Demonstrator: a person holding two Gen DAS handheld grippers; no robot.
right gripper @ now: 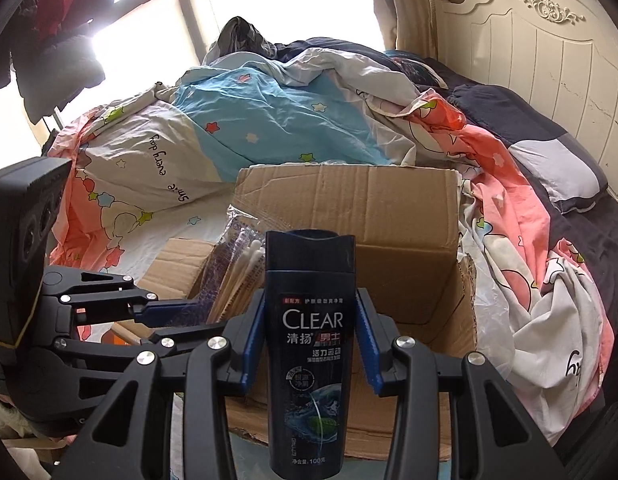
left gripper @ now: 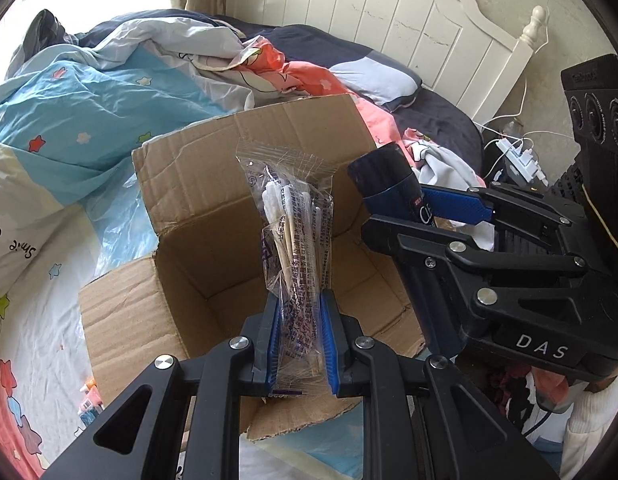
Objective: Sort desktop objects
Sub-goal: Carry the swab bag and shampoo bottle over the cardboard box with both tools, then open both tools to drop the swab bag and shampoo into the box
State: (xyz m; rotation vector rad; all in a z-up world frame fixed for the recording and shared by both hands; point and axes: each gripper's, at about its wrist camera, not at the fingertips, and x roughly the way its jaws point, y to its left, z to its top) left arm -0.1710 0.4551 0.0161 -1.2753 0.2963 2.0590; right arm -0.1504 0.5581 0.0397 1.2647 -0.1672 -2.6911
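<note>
An open cardboard box (left gripper: 189, 200) sits on the bed, its flaps spread. My left gripper (left gripper: 299, 304) is shut on a clear plastic packet of cotton swabs (left gripper: 289, 220), held upright over the box's opening. In the right wrist view my right gripper (right gripper: 311, 304) is shut on a dark blue CLEAR shampoo bottle (right gripper: 311, 320), cap end up, above the box (right gripper: 409, 240). The bottle (left gripper: 385, 178) and the right gripper (left gripper: 461, 216) show at the right of the left wrist view, over the box's right flap. The swab packet (right gripper: 237, 272) and left gripper (right gripper: 173, 312) appear at the left of the right wrist view.
The box rests on a rumpled bed with a blue, white and pink star-print quilt (right gripper: 269, 112) and dark pillows (right gripper: 557, 160). A white headboard (left gripper: 369, 12) stands behind. A white power strip with cables (left gripper: 517, 156) lies at the right. A white sleeve (left gripper: 593, 432) shows bottom right.
</note>
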